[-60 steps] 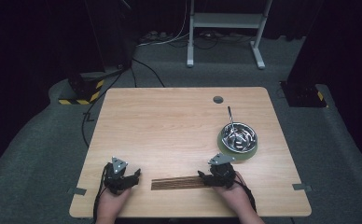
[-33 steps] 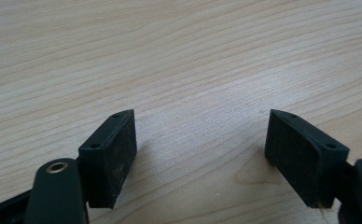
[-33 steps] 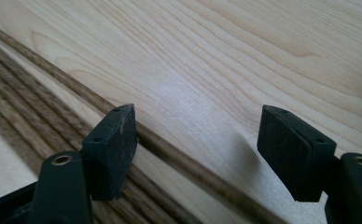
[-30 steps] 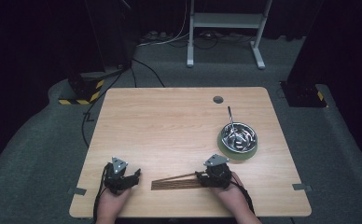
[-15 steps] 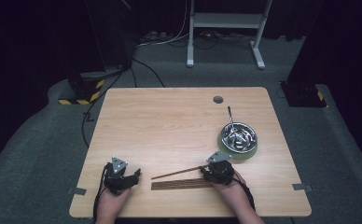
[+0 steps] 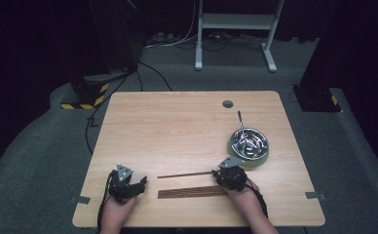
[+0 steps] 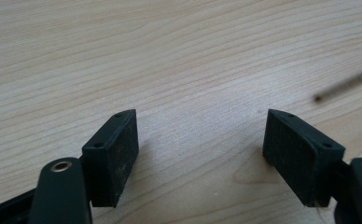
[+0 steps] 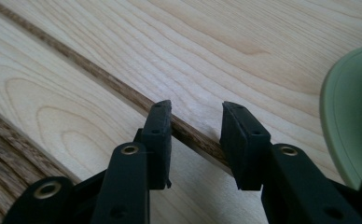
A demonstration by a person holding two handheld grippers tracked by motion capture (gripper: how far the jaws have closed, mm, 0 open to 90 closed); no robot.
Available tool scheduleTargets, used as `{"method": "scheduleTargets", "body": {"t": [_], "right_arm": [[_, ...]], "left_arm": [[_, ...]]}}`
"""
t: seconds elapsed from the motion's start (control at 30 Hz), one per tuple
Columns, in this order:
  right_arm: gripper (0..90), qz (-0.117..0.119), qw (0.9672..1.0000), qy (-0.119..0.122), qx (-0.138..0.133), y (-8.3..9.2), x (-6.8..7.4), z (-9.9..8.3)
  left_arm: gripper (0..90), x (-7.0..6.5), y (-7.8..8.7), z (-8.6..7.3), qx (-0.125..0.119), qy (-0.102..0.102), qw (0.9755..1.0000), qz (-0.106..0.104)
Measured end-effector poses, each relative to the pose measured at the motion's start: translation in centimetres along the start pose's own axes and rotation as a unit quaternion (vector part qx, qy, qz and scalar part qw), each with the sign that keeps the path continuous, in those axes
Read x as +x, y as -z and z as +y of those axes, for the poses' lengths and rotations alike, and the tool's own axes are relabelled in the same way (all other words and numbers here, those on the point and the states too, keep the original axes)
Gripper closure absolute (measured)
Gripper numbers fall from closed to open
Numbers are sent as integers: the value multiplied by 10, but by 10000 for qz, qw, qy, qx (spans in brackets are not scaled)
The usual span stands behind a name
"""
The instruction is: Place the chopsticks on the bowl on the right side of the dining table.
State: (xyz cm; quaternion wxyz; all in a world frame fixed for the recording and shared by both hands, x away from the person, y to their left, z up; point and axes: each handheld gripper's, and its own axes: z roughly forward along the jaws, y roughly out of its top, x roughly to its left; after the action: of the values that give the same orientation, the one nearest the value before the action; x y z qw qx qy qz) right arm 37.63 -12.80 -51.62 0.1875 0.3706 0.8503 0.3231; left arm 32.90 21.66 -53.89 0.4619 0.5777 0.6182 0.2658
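Observation:
A single dark wooden stick point(image 6: 184, 174) lies flat on the table, just beyond a bundle of several like sticks point(image 6: 192, 193). My right gripper point(image 6: 217, 175) is at the single stick's right end. In the right gripper view my right gripper point(image 8: 195, 140) has its jaws a little apart astride the stick point(image 8: 100, 70), with the bundle point(image 8: 2, 135) at the lower left. My left gripper point(image 6: 142, 184) rests near the front left of the table, apart from the sticks. In the left gripper view, my left gripper point(image 7: 200, 158) stands wide open over bare wood, the stick's tip point(image 7: 347, 84) blurred at the right.
A steel bowl point(image 6: 248, 144) with cutlery in it sits on a green plate point(image 6: 236, 157) just behind my right hand; the plate's rim point(image 8: 356, 116) is close on the right. A round cable hole point(image 6: 227, 104) is near the table's far edge.
The right gripper drew one stick out of the bundle, first lifted at an angle. Now that stick lies level and parallel to the bundle, a little beyond it. The left gripper stayed put.

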Motion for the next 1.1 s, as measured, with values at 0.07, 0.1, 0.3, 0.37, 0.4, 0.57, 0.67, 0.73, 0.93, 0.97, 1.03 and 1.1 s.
{"method": "scheduleTargets", "body": {"t": [0.07,0.1,0.3,0.37,0.4,0.57,0.67,0.73,0.93,0.97,1.03,1.1], "right_arm": [[640,-6,10000,32,-16,0,-1,0],[642,-32,10000,23,-26,0,-2,0],[665,-144,9999,-88,-38,0,-7,-1],[694,-161,9998,-141,-1,0,-10,-1],[694,-161,9998,-141,-1,0,-10,-1],[710,-97,9997,-240,7,2,-17,-4],[703,-42,9997,-230,22,3,-18,-4],[696,-24,9998,-193,31,3,-18,-3],[617,17,9996,-278,91,4,-16,-3],[600,103,9994,-329,87,3,-16,-3],[598,121,9995,-261,131,3,-13,-1],[597,191,9994,-247,174,2,-13,0]], "left_arm": [[267,0,0,0,-16,7,10000,8],[266,-1,0,0,-36,18,10000,5],[270,0,0,0,-13,29,10000,13],[279,0,0,0,25,23,10000,-15],[279,0,0,1,13,170,9998,-56],[259,2,0,1,102,87,9997,-198],[239,0,0,0,19,180,9998,-77],[201,1,-1,1,46,169,9998,18],[166,2,-1,1,124,132,9998,-31],[166,2,-1,1,118,181,9997,-57],[161,3,-2,1,128,121,9998,-65],[161,2,-1,1,112,135,9998,-24]]}}
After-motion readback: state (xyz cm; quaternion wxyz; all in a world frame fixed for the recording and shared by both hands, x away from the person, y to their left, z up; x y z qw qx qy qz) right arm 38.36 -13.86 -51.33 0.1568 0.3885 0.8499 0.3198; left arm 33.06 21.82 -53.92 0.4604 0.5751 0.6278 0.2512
